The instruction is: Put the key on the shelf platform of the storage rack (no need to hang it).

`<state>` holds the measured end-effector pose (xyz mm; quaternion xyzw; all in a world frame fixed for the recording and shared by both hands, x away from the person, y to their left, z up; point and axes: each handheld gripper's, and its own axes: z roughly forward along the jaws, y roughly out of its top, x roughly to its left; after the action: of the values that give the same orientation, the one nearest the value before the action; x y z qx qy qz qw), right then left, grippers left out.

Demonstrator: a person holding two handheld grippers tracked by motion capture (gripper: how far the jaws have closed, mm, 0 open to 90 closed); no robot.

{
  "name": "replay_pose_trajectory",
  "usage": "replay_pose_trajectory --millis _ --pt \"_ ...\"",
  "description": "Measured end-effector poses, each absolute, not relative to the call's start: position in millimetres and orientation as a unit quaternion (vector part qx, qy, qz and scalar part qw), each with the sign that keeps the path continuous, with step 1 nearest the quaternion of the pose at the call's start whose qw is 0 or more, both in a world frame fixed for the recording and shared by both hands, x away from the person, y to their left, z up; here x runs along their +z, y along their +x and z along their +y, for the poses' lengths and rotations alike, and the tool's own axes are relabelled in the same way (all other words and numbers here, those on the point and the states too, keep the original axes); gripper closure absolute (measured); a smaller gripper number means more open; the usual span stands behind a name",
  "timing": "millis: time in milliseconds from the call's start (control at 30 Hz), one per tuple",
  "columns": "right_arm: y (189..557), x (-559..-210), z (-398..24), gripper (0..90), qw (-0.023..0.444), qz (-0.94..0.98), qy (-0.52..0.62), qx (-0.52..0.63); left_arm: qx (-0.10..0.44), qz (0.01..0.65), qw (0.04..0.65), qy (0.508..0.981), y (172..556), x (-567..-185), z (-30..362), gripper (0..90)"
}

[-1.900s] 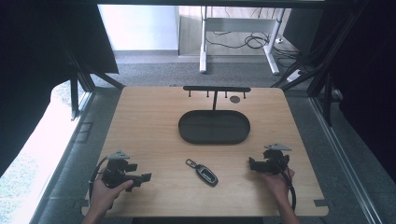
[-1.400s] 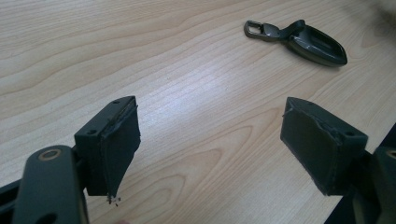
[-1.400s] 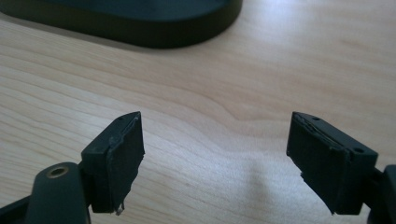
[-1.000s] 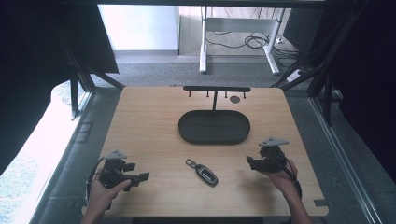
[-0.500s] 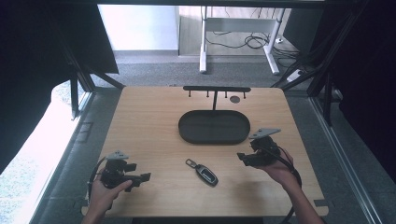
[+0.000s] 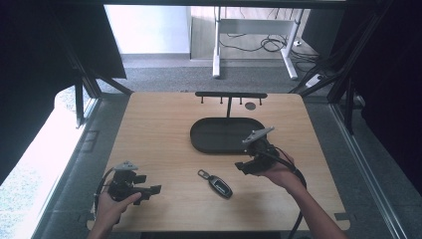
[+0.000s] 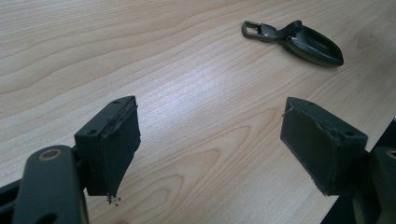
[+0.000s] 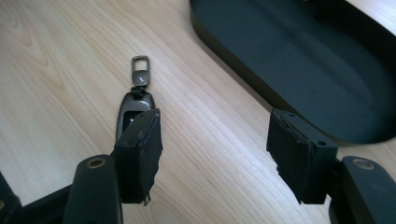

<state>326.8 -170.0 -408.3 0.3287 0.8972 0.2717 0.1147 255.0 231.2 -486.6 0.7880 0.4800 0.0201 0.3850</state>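
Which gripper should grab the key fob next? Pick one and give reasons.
Right. The right gripper hangs close to the key fob, jaws open with nothing between them. The left gripper sits farther away.

1. Daylight floods in from the bright floor area beyond the tabletop's (image 6: 164, 149) left edge and far side; the surroundings at both sides stay dark.
2. The high view is soft, slightly washed out.
3. In the left gripper view a pale sheen lies on the wood; nearby jaws are sharp, shadows faint.
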Motion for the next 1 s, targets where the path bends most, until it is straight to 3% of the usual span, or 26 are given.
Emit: replay_pose_trajectory --millis 1000 --pt "329.5 -440.0 -113.8 36.6 0.068 0.931 0.288 0.214 0.023 0.482 0.386 0.786 254.5 -485.8 232.5 20.1"
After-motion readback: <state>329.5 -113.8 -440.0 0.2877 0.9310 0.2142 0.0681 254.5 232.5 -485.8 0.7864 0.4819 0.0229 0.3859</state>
